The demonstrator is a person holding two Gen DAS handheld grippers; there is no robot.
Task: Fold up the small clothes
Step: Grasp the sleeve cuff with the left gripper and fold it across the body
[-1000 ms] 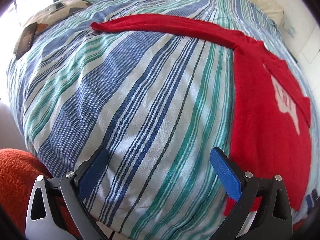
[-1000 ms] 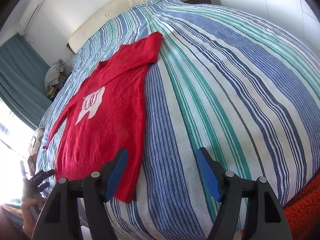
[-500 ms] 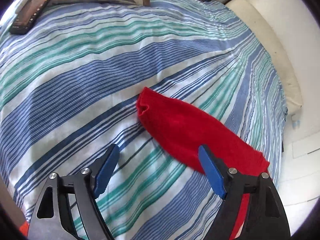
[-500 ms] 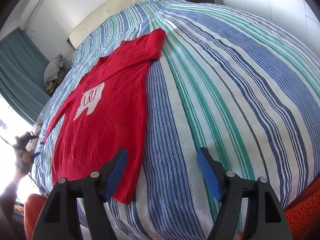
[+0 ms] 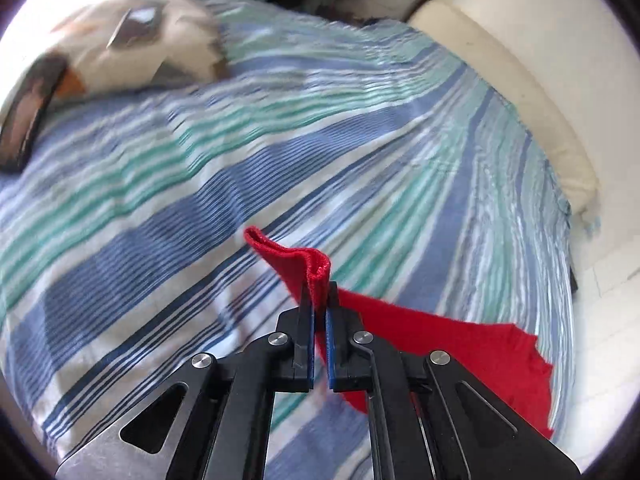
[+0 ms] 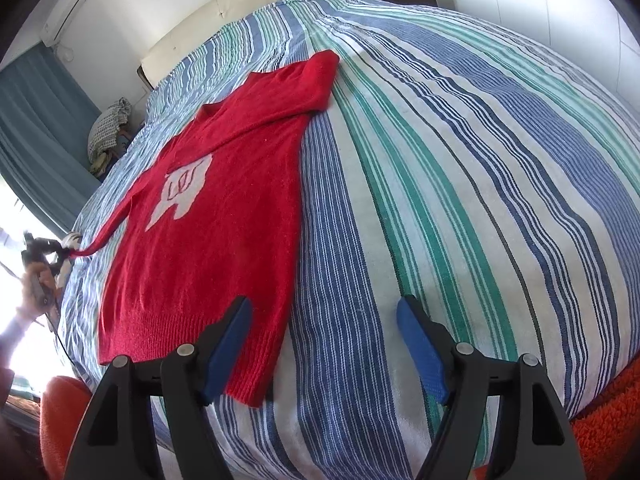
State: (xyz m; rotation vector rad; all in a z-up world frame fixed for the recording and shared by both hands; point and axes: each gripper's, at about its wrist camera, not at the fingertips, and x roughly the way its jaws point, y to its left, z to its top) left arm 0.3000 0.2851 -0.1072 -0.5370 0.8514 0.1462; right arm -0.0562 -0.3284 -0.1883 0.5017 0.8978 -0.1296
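Fingers of my left gripper (image 5: pixel 319 300) are pinched tight on the cuff of the red sweater (image 6: pixel 208 216) — that sleeve is lifted off the striped bedspread (image 6: pixel 460 184). My right gripper (image 6: pixel 324 344) hangs with fingers wide, gripping nothing, over the sweater's hem. Beyond, the sweater lies flat on the bed — a cream headboard (image 6: pixel 240 4) sits farthest back.

red knitted sweater (image 6: pixel 224 216): flat on the striped cotton bedspread (image 6: pixel 460 184), left of middle (right wrist view)
patterned cushion (image 5: pixel 132 44): far left corner
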